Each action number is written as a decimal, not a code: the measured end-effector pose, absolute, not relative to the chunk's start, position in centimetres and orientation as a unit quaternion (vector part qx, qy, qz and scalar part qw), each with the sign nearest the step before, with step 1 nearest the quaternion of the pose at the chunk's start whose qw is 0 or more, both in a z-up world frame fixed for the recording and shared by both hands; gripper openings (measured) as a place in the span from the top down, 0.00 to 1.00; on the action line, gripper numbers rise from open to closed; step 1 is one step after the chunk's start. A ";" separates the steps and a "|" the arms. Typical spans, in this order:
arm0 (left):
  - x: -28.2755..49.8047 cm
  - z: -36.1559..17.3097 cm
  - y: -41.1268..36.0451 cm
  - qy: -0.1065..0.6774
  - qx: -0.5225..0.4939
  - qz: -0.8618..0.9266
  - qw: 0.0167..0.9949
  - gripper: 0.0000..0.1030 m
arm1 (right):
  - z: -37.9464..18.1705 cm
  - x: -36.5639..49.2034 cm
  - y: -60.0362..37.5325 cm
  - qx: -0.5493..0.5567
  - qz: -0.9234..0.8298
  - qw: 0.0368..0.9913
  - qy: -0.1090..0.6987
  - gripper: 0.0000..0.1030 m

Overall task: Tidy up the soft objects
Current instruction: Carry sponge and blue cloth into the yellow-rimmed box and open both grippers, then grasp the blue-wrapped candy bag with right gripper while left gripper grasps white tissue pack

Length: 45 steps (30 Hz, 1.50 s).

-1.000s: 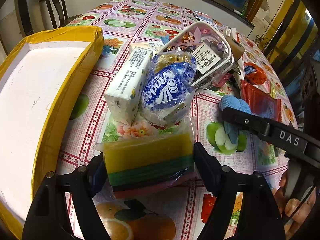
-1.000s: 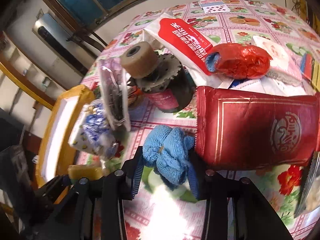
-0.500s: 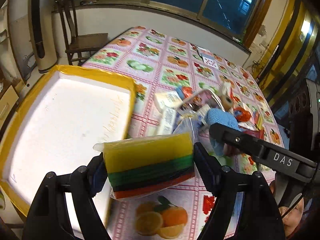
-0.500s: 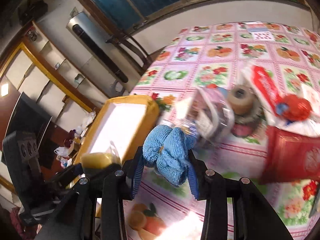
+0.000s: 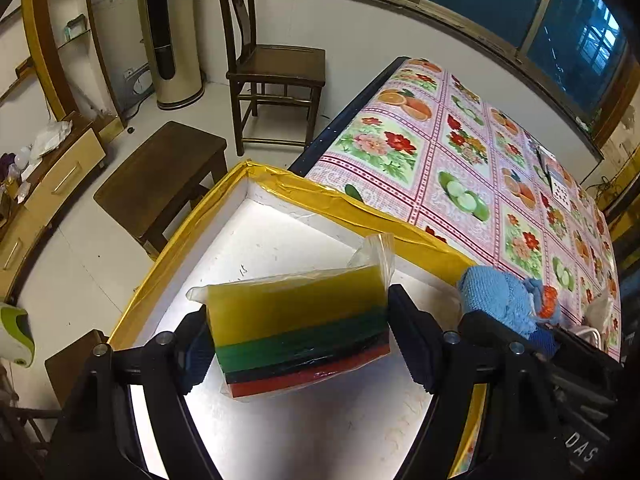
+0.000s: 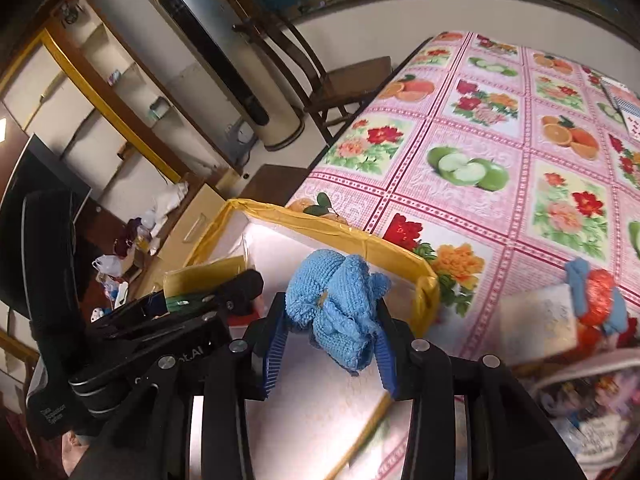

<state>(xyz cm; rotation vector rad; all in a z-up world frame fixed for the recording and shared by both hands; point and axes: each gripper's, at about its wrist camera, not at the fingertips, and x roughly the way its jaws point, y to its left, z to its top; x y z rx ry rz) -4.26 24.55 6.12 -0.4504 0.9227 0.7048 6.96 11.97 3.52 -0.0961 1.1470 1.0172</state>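
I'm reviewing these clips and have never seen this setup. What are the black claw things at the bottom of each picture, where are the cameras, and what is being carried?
There is no robot here: a person holds a hand-held two-finger gripper in each hand, and a fisheye camera on each looks forward along its fingers. In the left view, the left gripper is shut on a plastic-wrapped stack of sponges, yellow, green, black and red, above a white foam box edged with yellow tape. In the right view, the right gripper is shut on a blue knitted cloth over the same box. Each gripper also shows in the other's view. The box sits at the edge of a table with a fruit-and-flower tablecloth.
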 end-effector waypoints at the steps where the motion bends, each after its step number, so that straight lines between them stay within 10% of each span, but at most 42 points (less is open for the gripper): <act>1: -4.1 5.6 25.1 0.432 -0.218 0.330 0.810 0.24 | 2.9 7.2 12.3 -0.044 0.456 0.718 0.524 0.61; 27: -9.4 8.7 15.7 0.336 -0.195 0.283 0.877 0.18 | 9.0 2.7 -6.9 0.029 0.466 0.774 0.427 0.23; 45: -4.6 5.3 7.5 0.411 -0.212 0.202 0.863 0.18 | 3.2 5.4 -14.0 0.135 0.421 0.744 0.501 0.19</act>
